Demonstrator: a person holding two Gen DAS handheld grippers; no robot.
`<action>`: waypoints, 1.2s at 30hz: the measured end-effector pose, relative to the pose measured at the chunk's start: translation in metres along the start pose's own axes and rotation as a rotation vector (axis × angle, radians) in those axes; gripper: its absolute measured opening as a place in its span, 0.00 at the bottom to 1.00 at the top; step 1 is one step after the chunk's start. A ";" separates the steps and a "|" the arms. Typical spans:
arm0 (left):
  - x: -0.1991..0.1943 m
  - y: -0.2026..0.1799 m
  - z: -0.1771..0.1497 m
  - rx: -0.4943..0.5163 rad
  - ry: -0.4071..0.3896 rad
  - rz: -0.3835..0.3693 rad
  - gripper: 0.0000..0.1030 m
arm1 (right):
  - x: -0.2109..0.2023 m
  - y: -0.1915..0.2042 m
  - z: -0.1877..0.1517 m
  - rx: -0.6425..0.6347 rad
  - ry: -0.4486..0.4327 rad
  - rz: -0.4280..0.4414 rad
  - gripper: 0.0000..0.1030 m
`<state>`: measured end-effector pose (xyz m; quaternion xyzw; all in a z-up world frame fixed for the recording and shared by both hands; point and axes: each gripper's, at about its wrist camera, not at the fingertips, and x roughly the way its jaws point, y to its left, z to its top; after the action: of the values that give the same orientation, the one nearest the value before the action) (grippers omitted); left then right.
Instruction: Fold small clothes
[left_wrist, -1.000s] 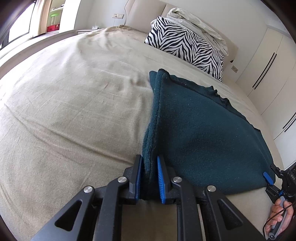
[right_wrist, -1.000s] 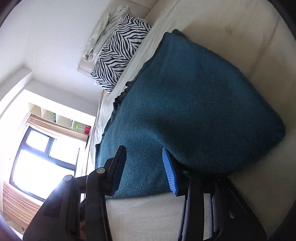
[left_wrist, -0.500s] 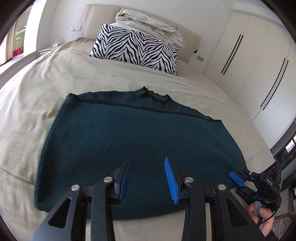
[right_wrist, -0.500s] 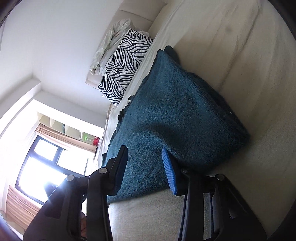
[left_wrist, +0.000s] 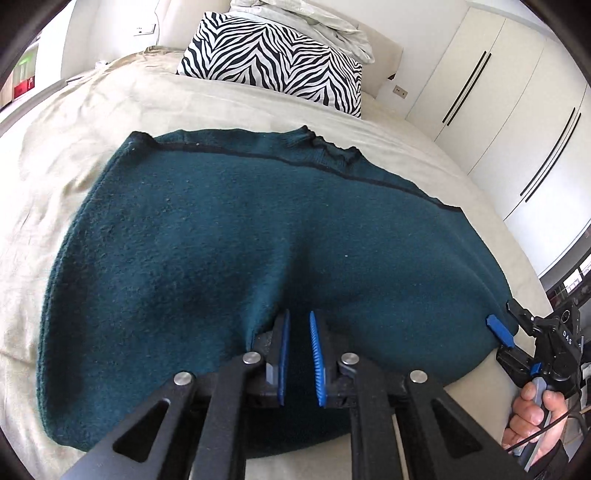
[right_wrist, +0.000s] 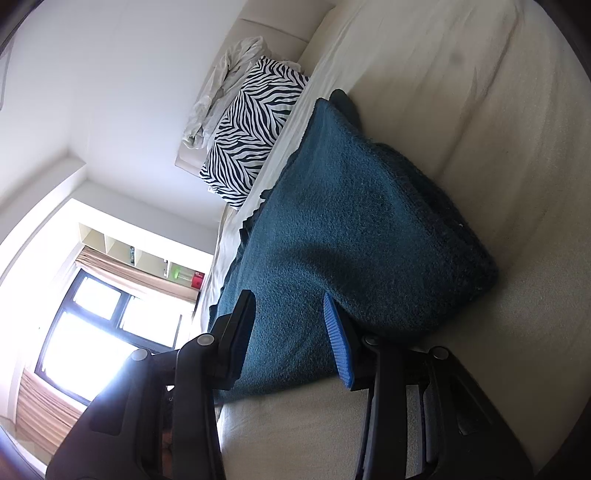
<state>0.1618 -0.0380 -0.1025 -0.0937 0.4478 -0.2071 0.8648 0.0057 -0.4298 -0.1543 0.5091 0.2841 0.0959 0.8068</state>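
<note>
A dark teal knit garment (left_wrist: 240, 236) lies folded on the beige bed (left_wrist: 74, 110); it also shows in the right wrist view (right_wrist: 351, 229). My left gripper (left_wrist: 298, 332) sits at the middle of its near edge, jaws narrowed with a fold of cloth between the blue pads. My right gripper (right_wrist: 291, 325) is open at the garment's right near corner, its jaws straddling the edge without pinching. It also shows in the left wrist view (left_wrist: 509, 328), held by a hand.
A zebra-print pillow (left_wrist: 273, 59) with a crumpled white sheet (left_wrist: 314, 18) behind it lies at the headboard. White wardrobe doors (left_wrist: 498, 96) stand on the right. A bright window (right_wrist: 92, 325) and shelves are on the far side.
My left gripper let go of the garment's left edge, swung to the middle of its near edge, and narrowed its jaws on the cloth there. My right gripper stayed open at the right corner.
</note>
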 end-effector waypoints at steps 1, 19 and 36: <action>-0.005 0.008 -0.001 -0.008 -0.001 -0.015 0.14 | 0.000 0.000 0.000 0.000 0.000 0.000 0.36; -0.070 0.060 0.030 -0.142 -0.177 -0.041 0.47 | 0.029 0.093 0.018 -0.149 0.059 -0.067 0.50; 0.038 0.081 0.078 -0.139 -0.163 0.004 0.47 | 0.161 0.062 0.077 -0.048 0.141 -0.016 0.31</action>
<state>0.2666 0.0157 -0.1136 -0.1692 0.3893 -0.1654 0.8902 0.1892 -0.3887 -0.1332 0.4796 0.3419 0.1321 0.7973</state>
